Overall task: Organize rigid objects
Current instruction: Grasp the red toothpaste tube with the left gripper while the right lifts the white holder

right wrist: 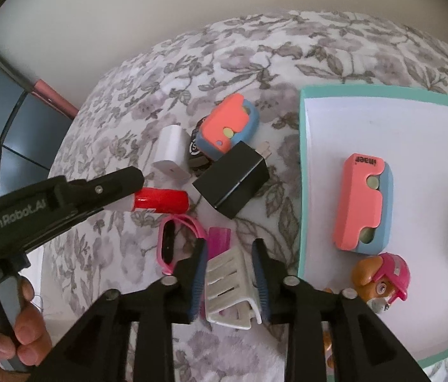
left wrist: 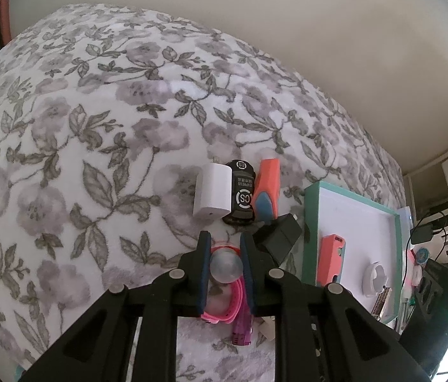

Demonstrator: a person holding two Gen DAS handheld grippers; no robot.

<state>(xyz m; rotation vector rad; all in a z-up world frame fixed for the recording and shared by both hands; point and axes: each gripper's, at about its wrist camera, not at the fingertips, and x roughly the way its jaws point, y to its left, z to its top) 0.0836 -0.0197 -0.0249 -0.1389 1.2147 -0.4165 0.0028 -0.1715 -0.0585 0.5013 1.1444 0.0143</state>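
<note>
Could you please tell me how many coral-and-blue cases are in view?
2. One case lies in the teal tray; the other lies on the bedspread, propped on the black toy car. More may be hidden.

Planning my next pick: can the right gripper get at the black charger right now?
Probably not yet: the right gripper has its jaws on the white hair clip. The black charger lies uncovered just ahead.
</note>
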